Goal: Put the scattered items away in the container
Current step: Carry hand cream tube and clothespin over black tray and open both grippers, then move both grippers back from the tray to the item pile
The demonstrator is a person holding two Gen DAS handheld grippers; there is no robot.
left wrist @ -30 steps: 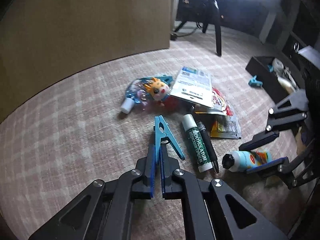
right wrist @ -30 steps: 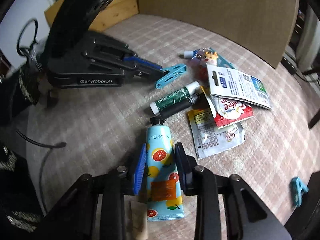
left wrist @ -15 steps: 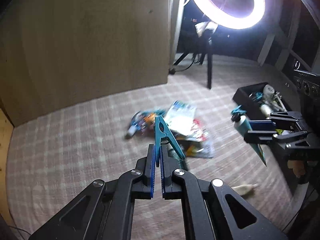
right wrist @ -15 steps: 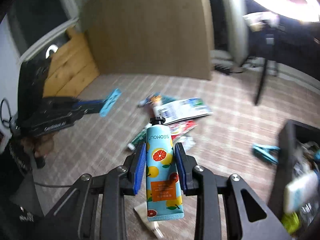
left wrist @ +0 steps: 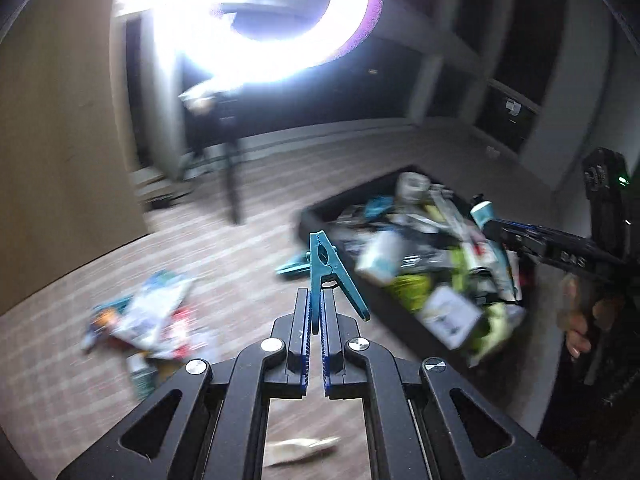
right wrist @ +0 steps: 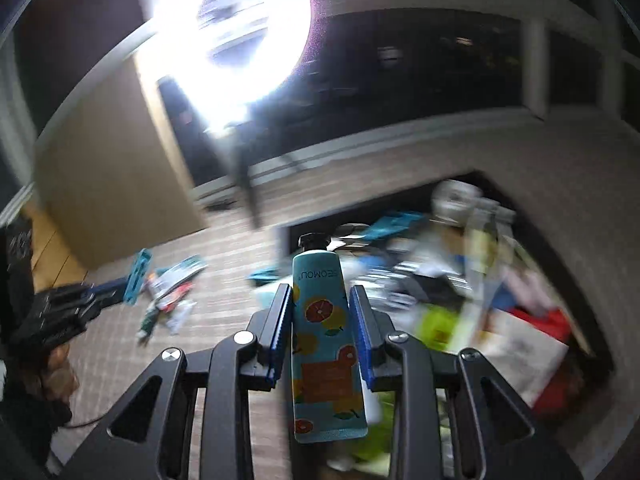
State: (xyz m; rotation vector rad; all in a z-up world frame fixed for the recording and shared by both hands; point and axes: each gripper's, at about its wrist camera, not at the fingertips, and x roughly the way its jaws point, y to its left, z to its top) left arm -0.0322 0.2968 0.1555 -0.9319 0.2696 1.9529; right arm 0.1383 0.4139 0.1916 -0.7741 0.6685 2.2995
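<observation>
You are in the carrying step: both grippers are loaded and headed for the black rectangular container [left wrist: 320,208], so the next move calls for bringing each load over its open top and only then letting go — it is already heaped with blurred packets and bottles, so pick a spot where a dropped piece will settle rather than slide off the pile. Your left gripper [left wrist: 316,316] has its jaws pressed nearly together on one leg of the teal plastic clothespin [left wrist: 326,264], which sticks up past the fingertips with its other leg splayed out to the right; in the left wrist view the pin sits just short of the container's near wall, not yet over it. Your right gripper [right wrist: 322,308] has its jaws at a middling width, clamped on both sides of the turquoise hand-cream tube printed with orange slices [right wrist: 322,328], black cap forward and the crimped tail hanging back towards the camera. In the right wrist view the cap lines up with the container's near left corner, so the tube looks close to the drop zone, though blur makes the exact overlap hard to judge. A scatter of packets and tubes [left wrist: 152,320] lies on the checked carpet [left wrist: 240,256], and another teal clothespin [left wrist: 292,266] rests just beside the container — work left for later trips.
</observation>
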